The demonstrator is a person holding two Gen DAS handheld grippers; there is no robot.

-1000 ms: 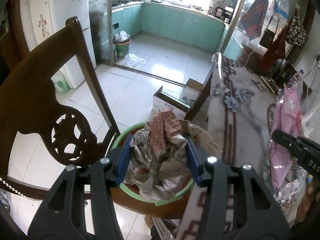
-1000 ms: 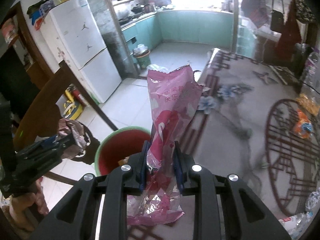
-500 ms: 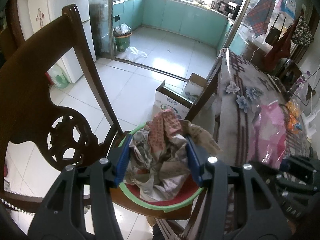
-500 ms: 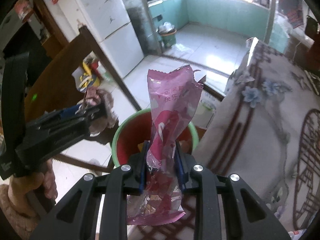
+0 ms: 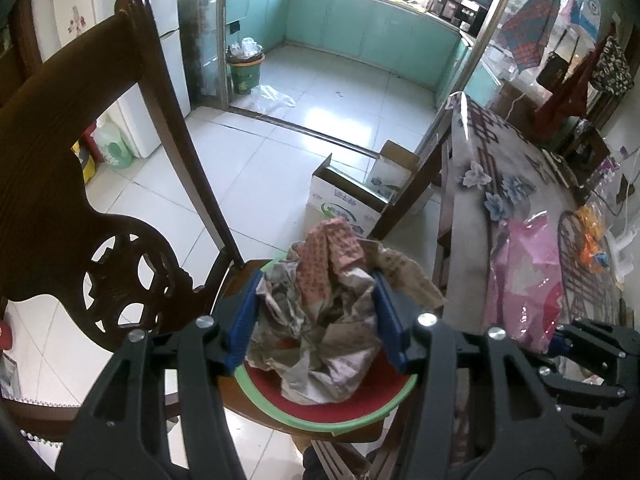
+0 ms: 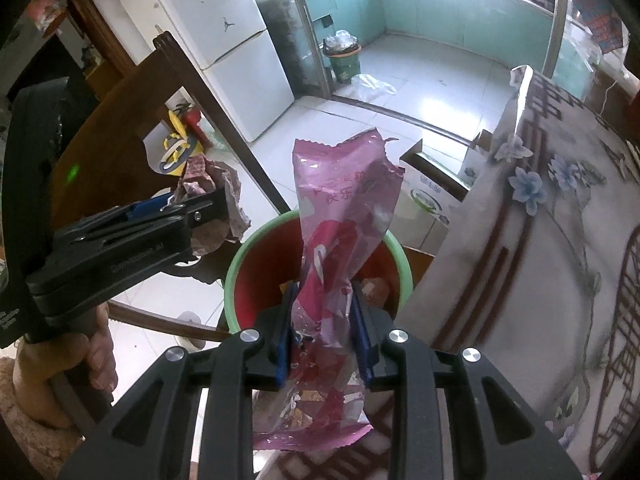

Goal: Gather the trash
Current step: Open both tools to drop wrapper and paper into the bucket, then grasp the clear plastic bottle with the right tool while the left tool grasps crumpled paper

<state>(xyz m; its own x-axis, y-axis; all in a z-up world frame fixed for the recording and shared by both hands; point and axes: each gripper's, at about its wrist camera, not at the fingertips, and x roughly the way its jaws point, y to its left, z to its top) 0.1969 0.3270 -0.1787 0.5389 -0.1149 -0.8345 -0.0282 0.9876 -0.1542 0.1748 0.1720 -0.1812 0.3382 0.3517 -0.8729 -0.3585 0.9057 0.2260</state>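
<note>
A crumpled paper wad (image 5: 320, 320) sits between the blue pads of my left gripper (image 5: 316, 316), whose jaws are opening. It hangs right over a bin with a red inside and a green rim (image 5: 360, 420) on a chair seat. My right gripper (image 6: 325, 332) has a pink snack wrapper (image 6: 340, 208) upright between its pads, and its jaws are opening too. Below it is the bin (image 6: 236, 264), with some scraps inside. The left gripper (image 6: 216, 208) shows at the left with the paper wad (image 6: 212, 184) at its tip. The right gripper (image 5: 556, 336) and pink wrapper (image 5: 524, 280) show at the right.
A carved wooden chair back (image 5: 80, 200) rises left of the bin. A table with a floral cloth (image 6: 540, 260) stands close on the right. An open cardboard box (image 5: 348, 200) lies on the tiled floor beyond. A person's hand (image 6: 60, 360) holds the left gripper's handle.
Both grippers have come down over the bin. The right one swung left from above the table with the wrapper. The pads look as far apart as before.
</note>
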